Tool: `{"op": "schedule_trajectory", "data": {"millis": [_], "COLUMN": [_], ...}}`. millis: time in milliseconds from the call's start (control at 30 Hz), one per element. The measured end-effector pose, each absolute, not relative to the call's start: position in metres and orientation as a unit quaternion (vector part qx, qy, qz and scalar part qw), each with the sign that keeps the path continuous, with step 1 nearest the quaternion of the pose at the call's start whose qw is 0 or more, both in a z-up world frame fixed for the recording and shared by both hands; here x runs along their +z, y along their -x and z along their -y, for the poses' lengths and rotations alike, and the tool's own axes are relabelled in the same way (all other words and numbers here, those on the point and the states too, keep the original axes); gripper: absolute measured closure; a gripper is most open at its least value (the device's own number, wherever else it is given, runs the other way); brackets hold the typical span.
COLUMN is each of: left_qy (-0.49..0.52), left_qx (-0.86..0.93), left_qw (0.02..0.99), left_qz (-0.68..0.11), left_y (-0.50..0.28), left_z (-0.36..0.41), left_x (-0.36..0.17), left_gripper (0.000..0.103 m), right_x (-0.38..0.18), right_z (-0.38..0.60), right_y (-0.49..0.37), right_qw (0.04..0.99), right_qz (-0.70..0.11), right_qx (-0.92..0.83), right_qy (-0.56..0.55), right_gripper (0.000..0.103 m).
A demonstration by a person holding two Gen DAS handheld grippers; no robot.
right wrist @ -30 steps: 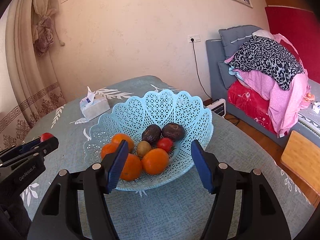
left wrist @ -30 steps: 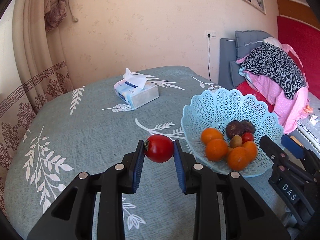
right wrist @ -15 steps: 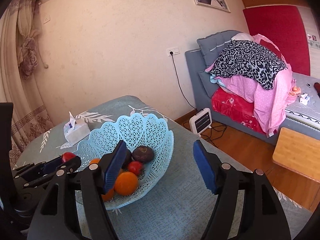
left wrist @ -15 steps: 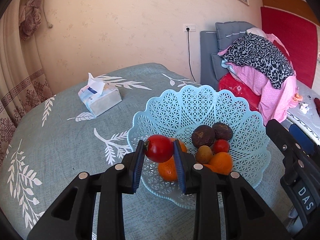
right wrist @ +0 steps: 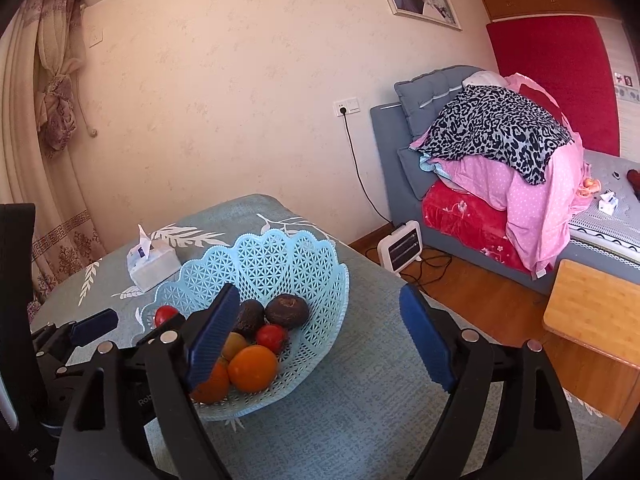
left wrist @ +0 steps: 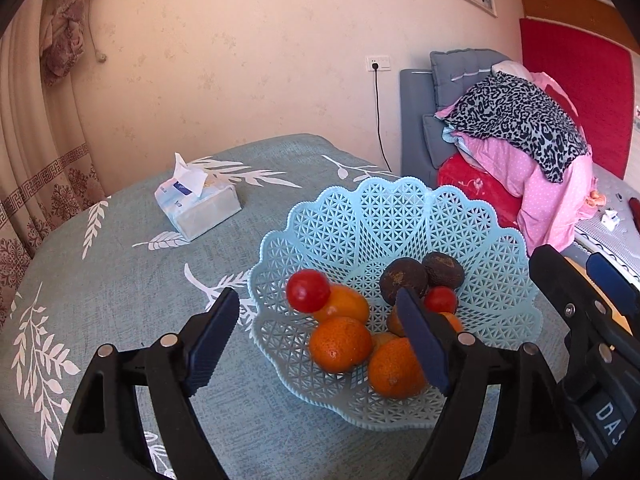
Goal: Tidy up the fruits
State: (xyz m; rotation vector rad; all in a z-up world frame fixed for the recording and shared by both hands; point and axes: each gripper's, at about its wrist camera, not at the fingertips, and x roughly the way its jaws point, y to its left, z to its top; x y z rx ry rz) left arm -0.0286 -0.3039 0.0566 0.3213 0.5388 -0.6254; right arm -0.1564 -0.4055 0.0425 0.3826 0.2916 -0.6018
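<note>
A light blue lattice basket stands on the table and holds several oranges, two dark brown fruits and a small tomato. A larger red tomato is free between my open left jaws, over the oranges at the basket's near left. My left gripper is open and empty just above the basket's front rim. My right gripper is open and empty, at the basket's right side. The red tomato shows there too.
A tissue pack lies on the grey-green leaf-print tablecloth behind the basket on the left. Curtains hang at the left. A small white heater, a bed with piled bedding and a wooden stool are at the right.
My left gripper carried the red tomato from the table over the basket, then opened and let it go. My right gripper swung to the right of the basket, still open.
</note>
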Motion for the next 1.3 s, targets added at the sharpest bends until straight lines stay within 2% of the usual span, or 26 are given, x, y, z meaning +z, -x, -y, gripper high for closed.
{"op": "schedule_trajectory", "data": {"millis": [133,400,467,767,1300], "left_qy": [-0.153,-0.129,-0.128,-0.113,-0.121], "left_qx": [-0.278,-0.222,-0.208,-0.172,-0.152], "left_qw": [0.915,0.935,0.94,0.951,0.956], "left_qz": [-0.249,-0.245,-0.239,-0.231,-0.218], "left_y": [0.028,0.025,0.027,0.03,0.037], "left_z": [0.292,0.255,0.246,0.213,0.206], "left_x": [0.059,0.062,0.062,0.066,0.067], "left_gripper": [0.014,0.011,0.005,0.005,0.005], "right_x": [0.043,0.042,0.041,0.04,0.042], "right_z": [0.406,0.4,0.395,0.369,0.355], "right_y": [0.157,0.152,0.147,0.129,0.128], "right_qw": [0.926,0.933,0.937,0.951,0.954], "right_qz": [-0.138,-0.149,-0.159,-0.189,-0.185], "right_qx": [-0.296,-0.274,-0.258,-0.208,-0.221], "right_qy": [-0.189,-0.18,-0.172,-0.126,-0.086], "right_gripper": [0.01,0.005,0.004,0.003,0.003]}}
